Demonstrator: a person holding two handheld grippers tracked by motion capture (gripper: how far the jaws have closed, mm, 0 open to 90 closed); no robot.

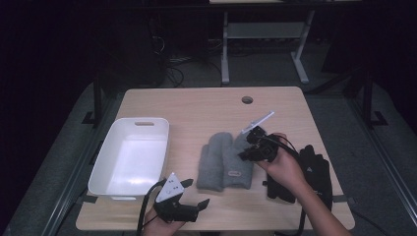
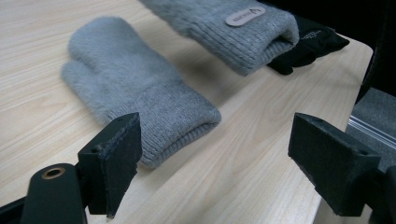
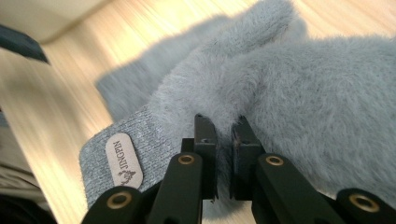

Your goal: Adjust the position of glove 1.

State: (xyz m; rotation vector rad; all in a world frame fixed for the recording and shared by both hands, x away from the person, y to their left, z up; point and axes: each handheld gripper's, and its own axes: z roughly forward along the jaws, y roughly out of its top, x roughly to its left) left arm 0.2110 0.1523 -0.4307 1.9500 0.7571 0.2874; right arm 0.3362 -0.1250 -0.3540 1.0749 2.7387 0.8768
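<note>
Two fluffy grey mittens lie side by side in the middle of the table. The right mitten (image 1: 237, 162) (image 3: 299, 88) carries a small oval label (image 3: 122, 161) on its cuff. My right gripper (image 1: 248, 153) (image 3: 223, 140) is shut on its fabric near the middle, and in the left gripper view its cuff (image 2: 247, 32) hangs lifted off the wood. The left mitten (image 1: 214, 160) (image 2: 135, 93) rests flat. My left gripper (image 1: 194, 206) (image 2: 215, 158) stands open near the table's front edge, jaws wide apart, pointing at the left mitten's cuff without touching it.
An empty white tub (image 1: 110, 172) sits on the left of the table. A pair of black gloves (image 1: 314, 172) (image 2: 310, 42) lies at the right, partly under the person's forearm. A cable hole (image 1: 247, 100) is near the far edge.
</note>
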